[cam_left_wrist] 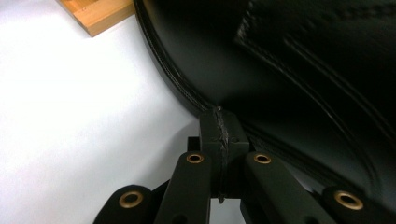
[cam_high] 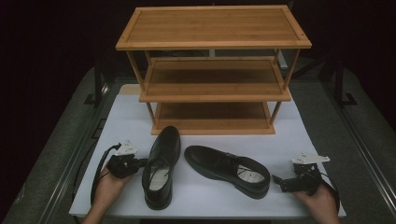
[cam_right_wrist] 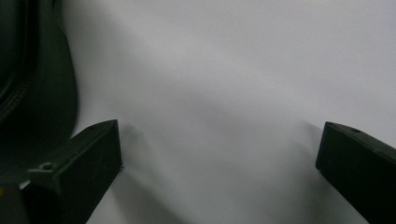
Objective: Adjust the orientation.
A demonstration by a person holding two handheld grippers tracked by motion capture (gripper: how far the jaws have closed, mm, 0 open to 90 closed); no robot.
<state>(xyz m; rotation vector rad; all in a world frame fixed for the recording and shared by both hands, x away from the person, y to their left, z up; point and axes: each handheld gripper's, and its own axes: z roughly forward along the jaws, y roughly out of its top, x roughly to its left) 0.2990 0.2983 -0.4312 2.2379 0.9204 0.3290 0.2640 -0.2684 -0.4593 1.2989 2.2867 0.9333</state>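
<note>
Two black leather shoes lie on the white table top [cam_high: 121,121]. The left shoe [cam_high: 161,165] points its toe at the wooden rack [cam_high: 212,28]. The right shoe [cam_high: 229,169] lies slantwise, heel toward the right. My left gripper [cam_high: 141,162] is at the left shoe's side, held in a hand. In the left gripper view my left gripper [cam_left_wrist: 219,128] is shut, tips touching the left shoe [cam_left_wrist: 299,79] at its sole edge, gripping nothing. My right gripper [cam_high: 277,180] sits just right of the right shoe's heel. It [cam_right_wrist: 219,154] stands wide open over bare table, the right shoe [cam_right_wrist: 28,93] beside its left jaw.
The three-shelf wooden rack stands at the back of the table, all shelves bare; a corner of the rack [cam_left_wrist: 95,14] is in the left gripper view. Metal rails [cam_high: 70,158] run along both table sides. Bare white surface lies between the shoes and the front edge.
</note>
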